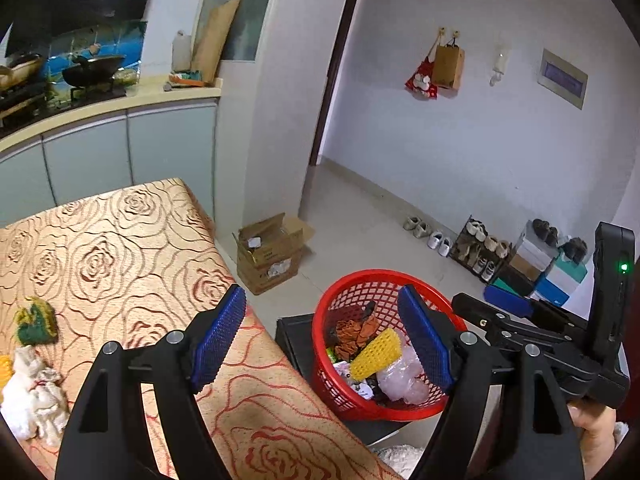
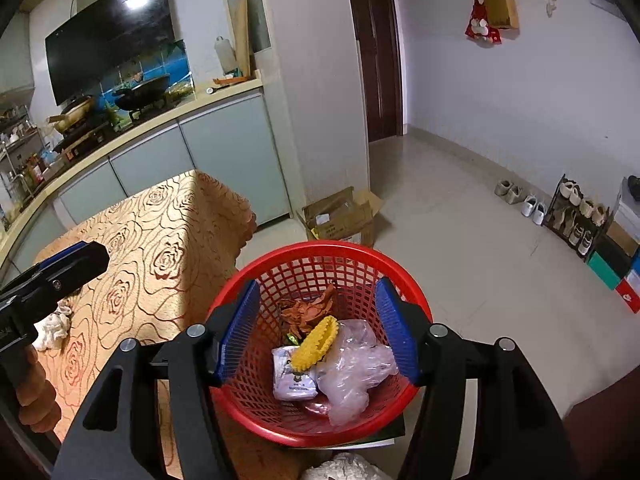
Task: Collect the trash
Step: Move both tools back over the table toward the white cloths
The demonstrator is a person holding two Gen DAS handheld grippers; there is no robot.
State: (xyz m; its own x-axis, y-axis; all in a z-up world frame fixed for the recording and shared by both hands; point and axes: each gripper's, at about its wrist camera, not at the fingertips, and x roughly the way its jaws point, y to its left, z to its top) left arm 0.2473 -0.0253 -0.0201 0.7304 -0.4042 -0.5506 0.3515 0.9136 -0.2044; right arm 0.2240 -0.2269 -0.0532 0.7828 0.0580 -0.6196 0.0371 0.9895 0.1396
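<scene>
**Two grippers open, trash in the red basket**

Two of my grippers hang with their jaws spread and nothing between the blue ribbed pads. My right gripper [image 2: 316, 328] hovers directly over the round red plastic mesh basket [image 2: 320, 250], which sits on a dark low stand just right of the table. My left gripper [image 1: 320, 338] is out to the left, straddling the table's near right edge and the basket's left rim.

Inside the basket lie a yellow foam net sleeve [image 2: 318, 342], a crumpled clear plastic bag [image 2: 352, 364], a small white printed packet [image 2: 290, 378] and a wad of orange-brown wrapping [image 2: 306, 308] toward the far side.

Still on the table, which is covered in a gold cloth with a red rose pattern [image 1: 120, 248], are a crumpled white tissue heap [image 1: 32, 396] at the near left and a green-and-yellow knitted scrap [image 1: 34, 322] just beyond it.

Farther off on the pale tiled floor stands an open brown cardboard box [image 1: 270, 252] beside the white pillar, and a low rack of shoes [image 1: 480, 250] lines the right wall.
</scene>
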